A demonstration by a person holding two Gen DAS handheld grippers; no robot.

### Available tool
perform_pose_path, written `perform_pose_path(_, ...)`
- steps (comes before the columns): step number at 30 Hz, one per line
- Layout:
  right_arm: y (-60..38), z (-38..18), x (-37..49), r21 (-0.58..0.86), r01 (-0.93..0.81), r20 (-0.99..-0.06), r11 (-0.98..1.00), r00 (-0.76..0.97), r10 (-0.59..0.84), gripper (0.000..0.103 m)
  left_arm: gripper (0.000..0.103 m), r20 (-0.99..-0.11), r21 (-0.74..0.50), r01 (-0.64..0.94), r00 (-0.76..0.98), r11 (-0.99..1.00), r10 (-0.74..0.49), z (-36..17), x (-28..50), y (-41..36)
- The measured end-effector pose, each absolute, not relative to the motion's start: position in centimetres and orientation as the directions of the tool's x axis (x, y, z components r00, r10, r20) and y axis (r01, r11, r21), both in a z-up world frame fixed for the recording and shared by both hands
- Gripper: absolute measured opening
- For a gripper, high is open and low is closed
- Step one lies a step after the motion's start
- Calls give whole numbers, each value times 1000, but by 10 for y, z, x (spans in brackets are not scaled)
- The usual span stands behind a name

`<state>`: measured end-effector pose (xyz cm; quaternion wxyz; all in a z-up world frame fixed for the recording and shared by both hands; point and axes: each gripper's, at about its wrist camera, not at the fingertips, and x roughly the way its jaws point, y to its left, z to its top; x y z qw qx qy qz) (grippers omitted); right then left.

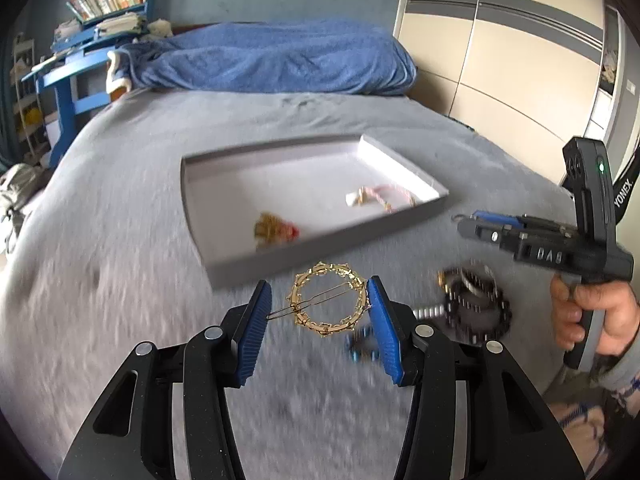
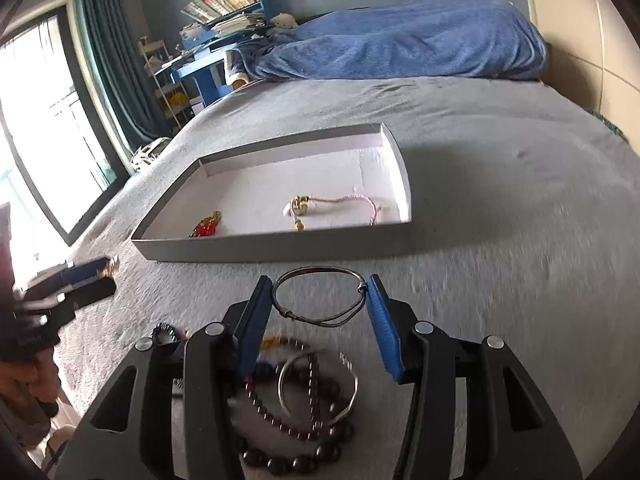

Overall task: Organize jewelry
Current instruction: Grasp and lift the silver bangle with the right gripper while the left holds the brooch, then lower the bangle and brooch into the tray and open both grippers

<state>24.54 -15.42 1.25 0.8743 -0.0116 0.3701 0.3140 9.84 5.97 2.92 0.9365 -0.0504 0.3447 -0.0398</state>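
Note:
My left gripper (image 1: pixel 318 300) is shut on a round gold hair clip (image 1: pixel 329 300) and holds it above the grey bed cover, just short of the shallow grey tray (image 1: pixel 404 160). My right gripper (image 2: pixel 320 298) is shut on a thin dark wire bangle (image 2: pixel 320 296), lifted near the tray's front wall (image 2: pixel 280 246). In the tray lie a gold and red piece (image 2: pixel 206 226) and a pink cord bracelet (image 2: pixel 340 204). Below the right gripper sits a pile with a dark bead bracelet (image 2: pixel 296 436) and a silver bangle (image 2: pixel 316 384). The pile shows in the left wrist view (image 1: pixel 476 304).
A blue blanket (image 1: pixel 272 58) lies at the head of the bed. A blue shelf with books (image 1: pixel 100 12) stands at the far left. Wardrobe doors (image 1: pixel 500 60) stand on the right. A small blue piece (image 1: pixel 360 346) lies under the left gripper.

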Motion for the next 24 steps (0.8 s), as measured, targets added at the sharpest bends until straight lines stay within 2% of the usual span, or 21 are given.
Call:
perform_pose_path(9,-119,28,284,158,-603,-665,782,521,536,48,51,-646,-92,0,761,996,-60,46,167,73)
perform_pose_path(24,-76,12,357,127,-588,-728,798,491,478,48,51,-700,-99,-70,714,993,-20,24,234,109)
